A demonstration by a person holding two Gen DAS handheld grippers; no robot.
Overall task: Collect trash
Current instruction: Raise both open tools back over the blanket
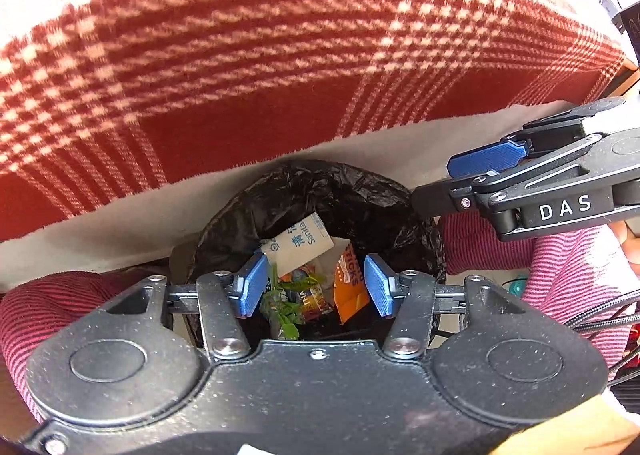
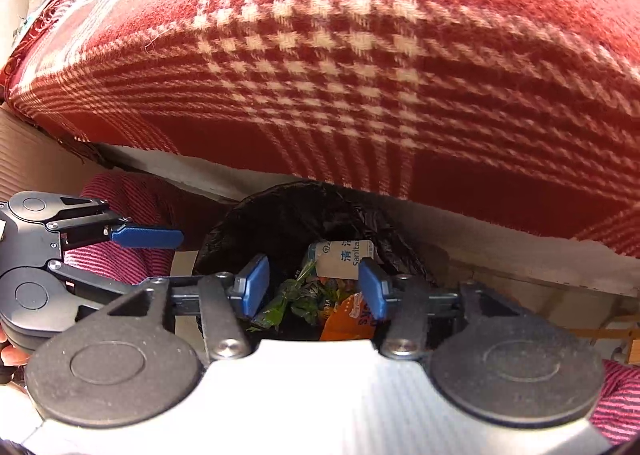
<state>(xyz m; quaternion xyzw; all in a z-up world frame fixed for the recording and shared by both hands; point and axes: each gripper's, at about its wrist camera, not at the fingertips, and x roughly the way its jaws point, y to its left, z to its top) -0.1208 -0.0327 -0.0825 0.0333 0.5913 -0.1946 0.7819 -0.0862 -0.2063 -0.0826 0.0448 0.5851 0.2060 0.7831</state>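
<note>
Left wrist view, lower centre: my left gripper (image 1: pixel 316 285) open, empty, directly over the bin (image 1: pixel 320 191). Trash inside: white sachet (image 1: pixel 298 243), orange wrapper (image 1: pixel 350 283), green wrapper (image 1: pixel 284 303). Right gripper (image 2: pixel 314 283) also open, empty, equally near, directly above.

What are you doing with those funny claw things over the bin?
A person is tidying up trash with a tool in each hand. Both the left tool and the right tool hang open and empty above the bin, which has a black bag in it. Inside lie a white packet, an orange snack bag and a green wrapper. A red checked blanket lies just behind.
</note>
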